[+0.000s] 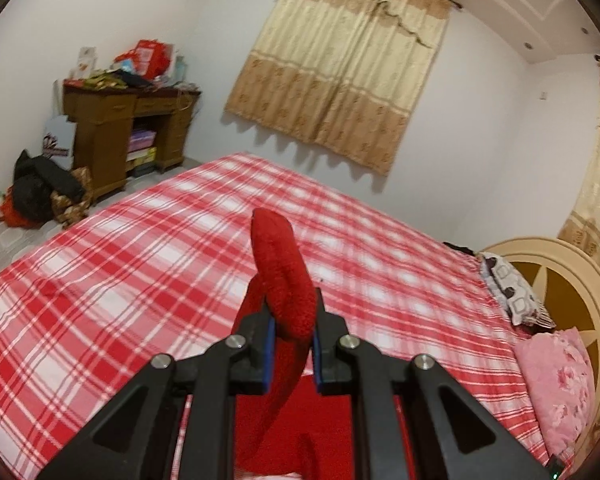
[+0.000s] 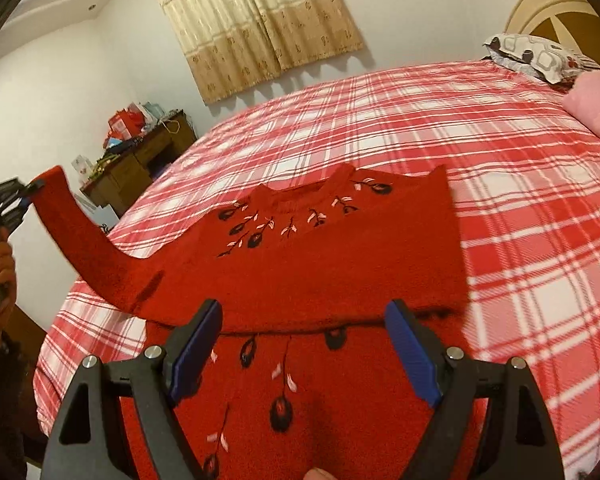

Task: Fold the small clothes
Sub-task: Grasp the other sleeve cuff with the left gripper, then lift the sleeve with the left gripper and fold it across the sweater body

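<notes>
A red knitted sweater [image 2: 320,264] with black and pink flower embroidery lies on the red plaid bed [image 2: 500,160]. Its right side looks folded inward. One sleeve [image 2: 84,248] is lifted off the bed to the left, and my left gripper [image 2: 28,196] is shut on its cuff. In the left wrist view the cuff [image 1: 280,264] sticks up past my left gripper [image 1: 294,320]. My right gripper [image 2: 304,320] hovers open over the sweater's lower part, with nothing pinched between its blue pads [image 2: 196,344]. A hand [image 2: 0,260] holds the left gripper's handle.
A cluttered wooden desk [image 1: 120,120] stands in the far left corner, with dark bags [image 1: 40,188] on the floor beside it. Patterned pillows [image 1: 508,284] and a pink pillow [image 1: 560,384] lie by the cream headboard [image 1: 580,264]. Beyond the sweater the plaid sheet [image 1: 140,260] lies flat.
</notes>
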